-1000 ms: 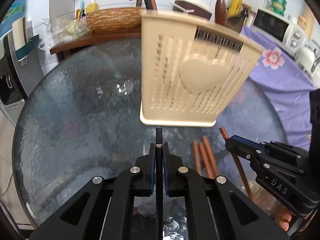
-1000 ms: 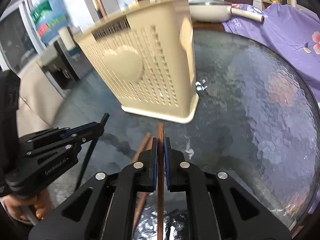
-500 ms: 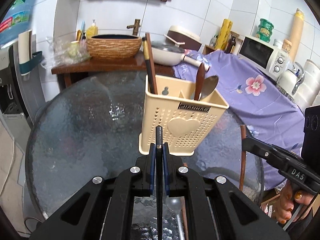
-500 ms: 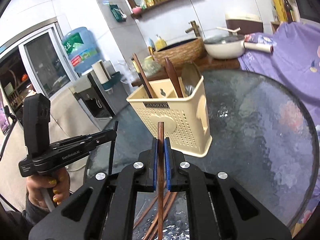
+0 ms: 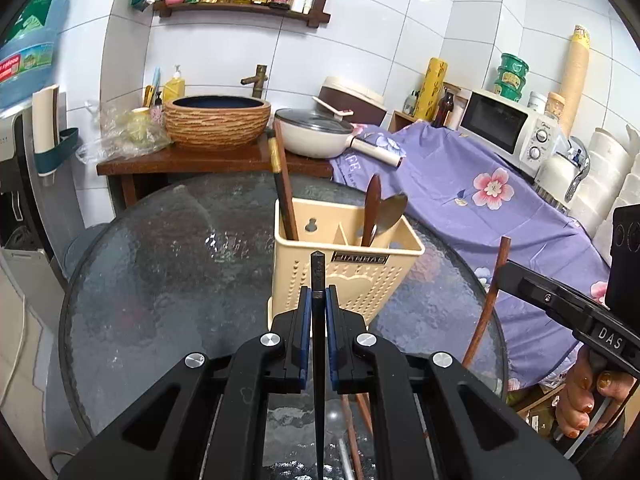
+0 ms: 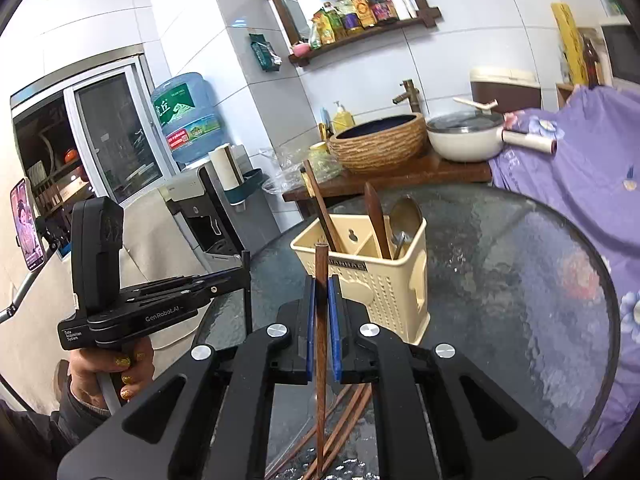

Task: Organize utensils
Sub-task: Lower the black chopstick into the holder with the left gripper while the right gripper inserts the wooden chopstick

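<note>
Utensil holder (image 5: 344,264) stands mid-table (image 5: 160,280); loose chopsticks (image 6: 344,416) lie before it, sink (image 5: 218,126) behind

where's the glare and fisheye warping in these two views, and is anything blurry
Left wrist view: white glare patches on the glass table, wall tile lines bow outward, dark rounded corners; the holder is sharp. Right wrist view: similar glare on the table near the purple cloth, the window frame curves; no motion blur shows, and the tongs look crisp.
</note>
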